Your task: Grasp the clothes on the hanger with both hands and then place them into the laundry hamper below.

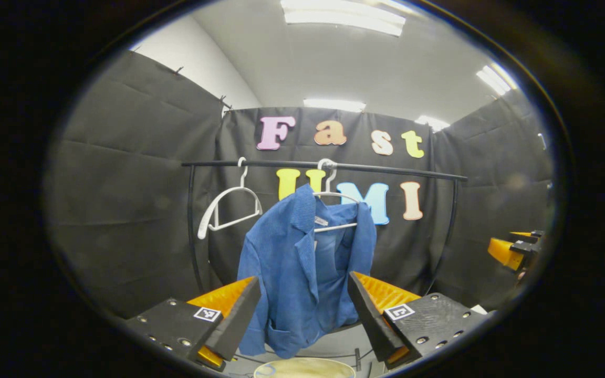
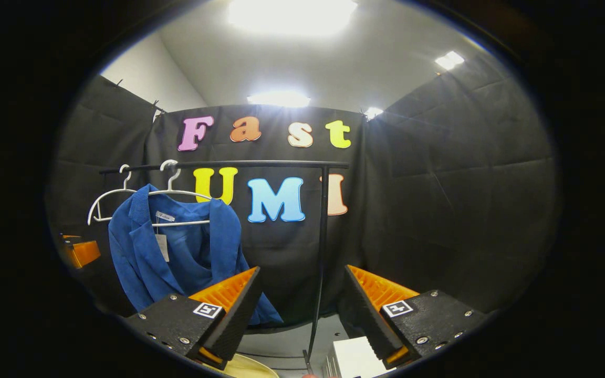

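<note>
Claws, left [image 1: 302, 315] and right [image 2: 302, 315], gape empty before hung blue jacket [image 1: 302, 262].

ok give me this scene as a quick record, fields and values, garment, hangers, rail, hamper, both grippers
garment: blue jacket, hanging open on a white hanger
spare hanger: empty white hanger, to the left of the jacket on the same rail
rail: black bar on black uprights, before the booth wall
hamper: pale rim low in the left gripper view, under the jacket
left gripper: open, jacket seen between its fingers, not gripped
right gripper: open, aimed to the right of the jacket, near the rail's upright
task state: jacket not yet grasped
</note>
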{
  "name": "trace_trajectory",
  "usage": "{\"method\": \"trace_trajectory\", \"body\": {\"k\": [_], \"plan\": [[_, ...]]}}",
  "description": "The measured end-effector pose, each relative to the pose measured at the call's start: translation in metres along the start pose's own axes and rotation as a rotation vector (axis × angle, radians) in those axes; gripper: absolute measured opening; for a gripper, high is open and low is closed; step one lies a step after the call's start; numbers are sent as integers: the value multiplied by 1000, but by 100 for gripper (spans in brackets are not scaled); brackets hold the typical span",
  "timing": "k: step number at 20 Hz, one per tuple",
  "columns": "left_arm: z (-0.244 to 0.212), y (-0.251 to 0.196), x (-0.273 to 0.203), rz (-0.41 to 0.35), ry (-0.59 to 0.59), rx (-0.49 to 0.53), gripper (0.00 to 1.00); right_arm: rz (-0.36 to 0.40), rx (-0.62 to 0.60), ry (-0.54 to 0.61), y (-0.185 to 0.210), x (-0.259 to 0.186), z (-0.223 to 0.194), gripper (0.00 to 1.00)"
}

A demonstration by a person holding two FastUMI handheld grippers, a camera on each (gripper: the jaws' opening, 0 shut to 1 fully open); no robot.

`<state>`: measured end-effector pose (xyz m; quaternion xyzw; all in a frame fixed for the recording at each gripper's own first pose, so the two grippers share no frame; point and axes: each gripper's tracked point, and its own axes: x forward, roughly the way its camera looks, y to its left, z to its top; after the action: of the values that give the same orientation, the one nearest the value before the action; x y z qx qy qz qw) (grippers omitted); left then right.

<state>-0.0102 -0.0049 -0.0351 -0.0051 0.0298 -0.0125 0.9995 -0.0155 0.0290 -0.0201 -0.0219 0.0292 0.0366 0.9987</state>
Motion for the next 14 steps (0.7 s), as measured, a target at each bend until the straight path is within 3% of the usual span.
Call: {"method": "trace_trajectory", "body": {"k": [8, 14], "plan": [[-23, 33, 4, 18, 50, -36, 97, 68, -18, 2, 54, 14, 15, 95], [0, 16, 19, 1, 10, -82, 97, 163, -4, 8, 86, 54, 20, 95]]}}
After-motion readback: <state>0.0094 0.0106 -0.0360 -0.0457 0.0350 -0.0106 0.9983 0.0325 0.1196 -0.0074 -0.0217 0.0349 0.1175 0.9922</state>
